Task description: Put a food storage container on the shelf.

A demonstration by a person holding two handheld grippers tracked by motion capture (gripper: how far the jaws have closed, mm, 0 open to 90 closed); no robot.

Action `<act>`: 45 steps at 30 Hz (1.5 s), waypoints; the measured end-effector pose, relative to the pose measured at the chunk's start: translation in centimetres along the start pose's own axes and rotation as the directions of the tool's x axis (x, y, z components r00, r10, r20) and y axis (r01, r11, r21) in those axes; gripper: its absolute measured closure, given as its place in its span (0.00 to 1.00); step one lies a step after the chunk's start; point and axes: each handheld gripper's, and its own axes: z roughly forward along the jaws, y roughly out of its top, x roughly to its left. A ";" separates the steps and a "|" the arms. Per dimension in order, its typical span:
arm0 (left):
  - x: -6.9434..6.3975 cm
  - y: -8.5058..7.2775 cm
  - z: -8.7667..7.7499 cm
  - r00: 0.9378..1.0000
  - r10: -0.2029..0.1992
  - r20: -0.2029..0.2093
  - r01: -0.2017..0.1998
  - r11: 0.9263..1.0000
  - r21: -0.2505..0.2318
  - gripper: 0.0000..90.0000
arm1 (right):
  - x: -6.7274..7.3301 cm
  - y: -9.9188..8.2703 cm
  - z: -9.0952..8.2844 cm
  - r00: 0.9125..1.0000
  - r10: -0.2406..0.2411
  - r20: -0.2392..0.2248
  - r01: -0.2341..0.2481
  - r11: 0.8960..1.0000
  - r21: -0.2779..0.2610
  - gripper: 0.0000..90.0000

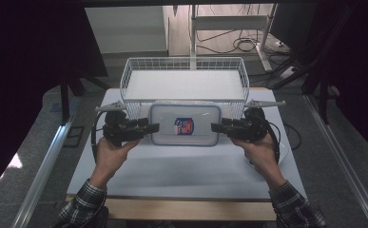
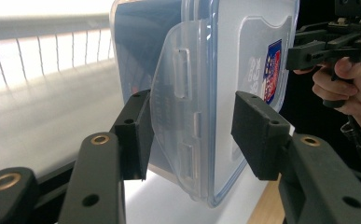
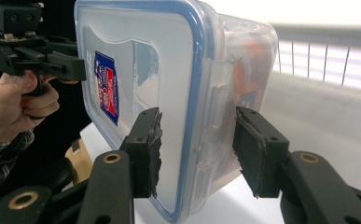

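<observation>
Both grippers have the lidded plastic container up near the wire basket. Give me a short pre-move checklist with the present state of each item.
1. Left gripper clamped on the plastic container at its left end: ok.
2. Right gripper clamped on its right end: ok.
3. Container level between the grippers: ok in the high view.
4. Lid seated, side latch folded down: ok at both ends seen; long sides cannot tell.
5. Wire basket has free floor for it: ok.
6. Container's underside clears the basket's front rim: cannot tell.
</observation>
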 end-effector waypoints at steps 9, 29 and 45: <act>0.3 3.5 -0.8 1.000 0.021 -0.012 -0.022 0.999 -0.037 0.55 | 0.2 4.0 -0.1 1.000 -0.028 0.004 0.028 0.999 -0.032 0.58; 4.1 9.1 0.5 1.000 -0.020 0.009 0.021 0.998 -0.067 0.55 | -1.9 10.7 1.5 0.999 -0.001 0.046 0.004 0.998 -0.064 0.57; 6.3 9.8 2.4 0.998 -0.059 0.006 0.060 0.996 -0.073 0.53 | -4.4 11.0 3.2 0.997 0.060 0.054 -0.057 0.996 -0.068 0.56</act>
